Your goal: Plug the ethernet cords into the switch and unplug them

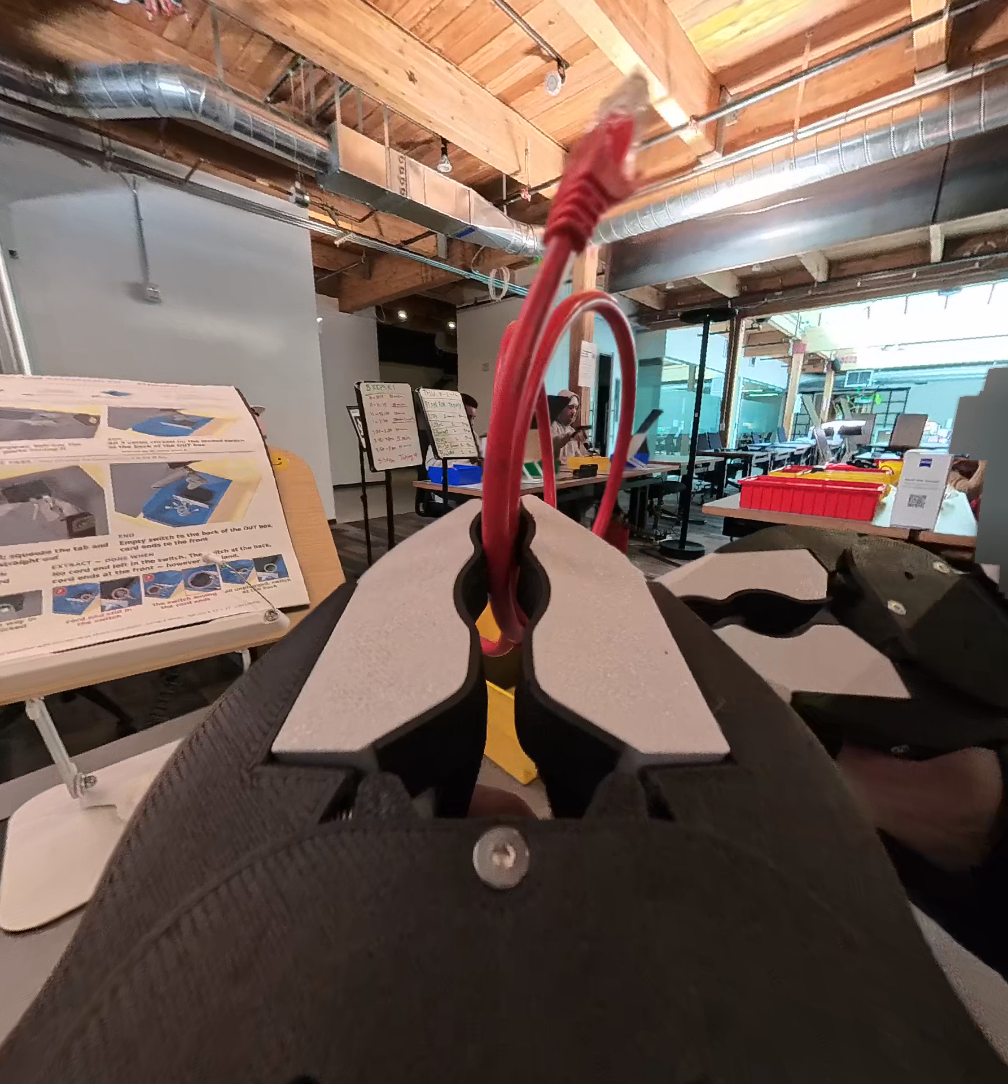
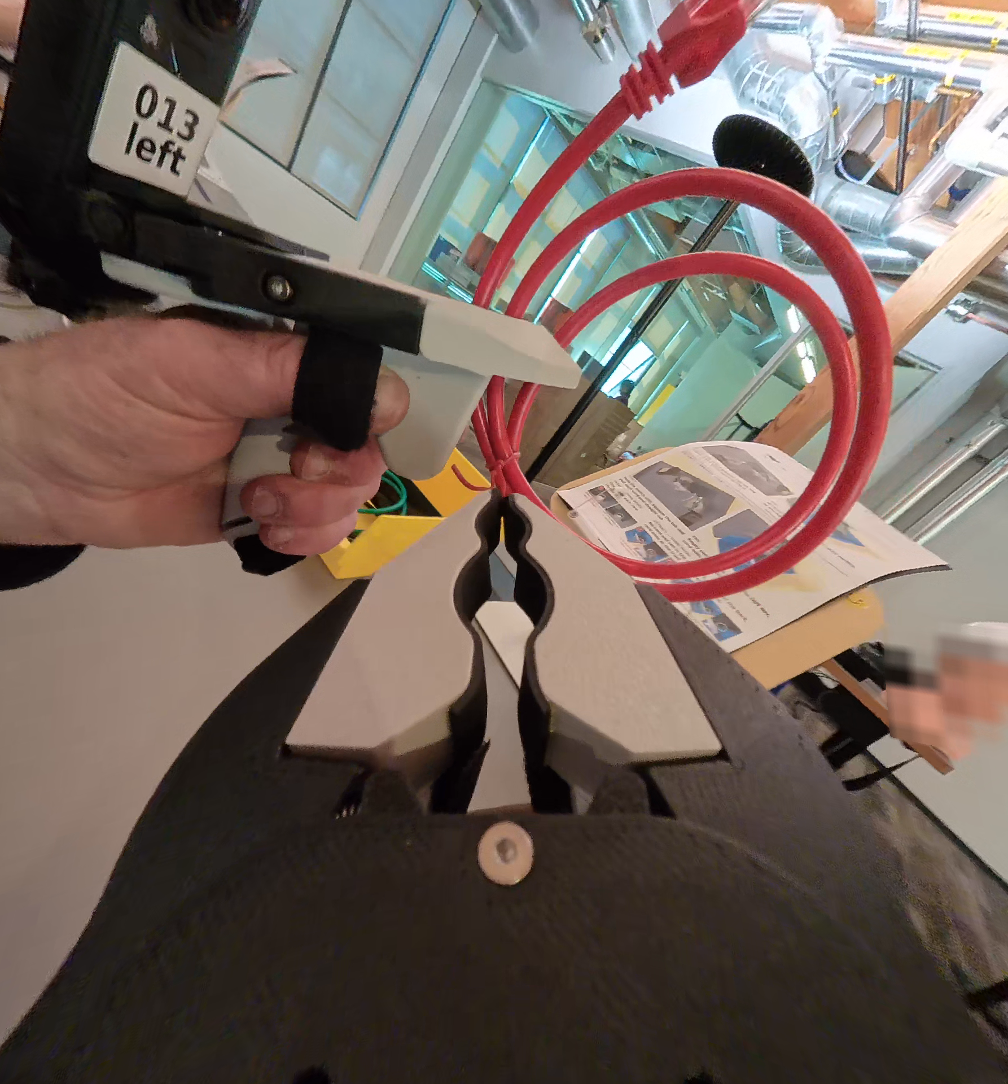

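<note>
A coiled red ethernet cord (image 1: 592, 170) stands up from my left gripper (image 1: 503, 516), which is shut on its bundled strands; the clear plug end (image 1: 628, 100) points at the ceiling. In the right wrist view the cord's loops (image 2: 724, 176) are bound by a thin tie (image 2: 499, 469). My right gripper (image 2: 501, 504) is shut on the cord just below that tie, beneath the left gripper (image 2: 507, 363), which a hand holds. The right gripper also shows in the left wrist view (image 1: 689, 604). No switch is in view.
A yellow bin (image 2: 384, 528) with a green cord (image 2: 396, 498) in it sits on the grey table under the grippers; it also shows in the left wrist view (image 1: 507, 733). An instruction sheet on a wooden stand (image 1: 109, 516) stands at the left. People sit at far tables with coloured bins. About 5 cm separates my left fingertips from my right.
</note>
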